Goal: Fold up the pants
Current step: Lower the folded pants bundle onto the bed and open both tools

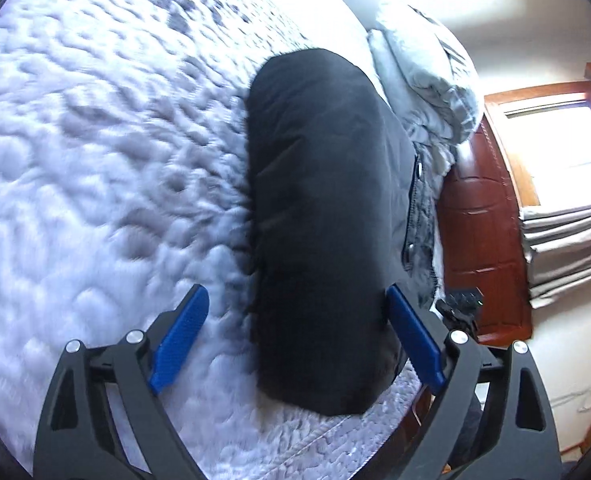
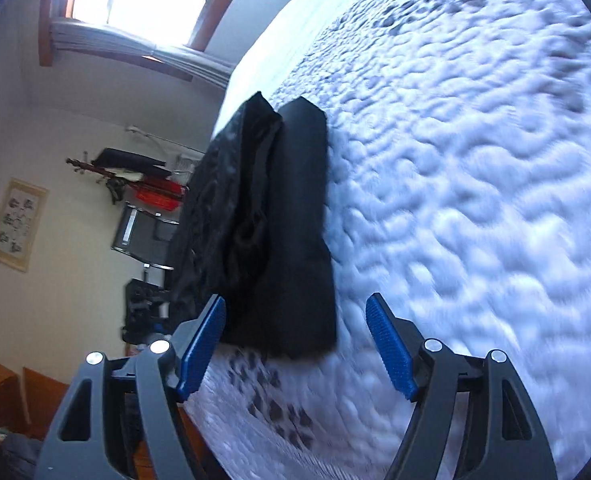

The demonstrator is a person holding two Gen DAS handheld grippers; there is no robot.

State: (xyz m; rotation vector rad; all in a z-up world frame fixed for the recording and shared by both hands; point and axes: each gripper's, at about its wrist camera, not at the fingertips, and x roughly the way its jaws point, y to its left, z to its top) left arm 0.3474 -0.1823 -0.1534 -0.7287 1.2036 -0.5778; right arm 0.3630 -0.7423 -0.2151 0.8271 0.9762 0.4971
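The black pants lie folded into a long narrow bundle on the white quilted bed, near its edge. My left gripper is open, its blue pads on either side of the bundle's near end, holding nothing. In the right wrist view the folded pants lie beside another dark garment at the bed edge. My right gripper is open and empty, just short of the pants' near end, above the bed.
A grey buttoned garment and a pale folded blanket lie along the bed edge. A red-brown wooden headboard or cabinet and bright window stand beyond. A cluttered rack stands by the wall.
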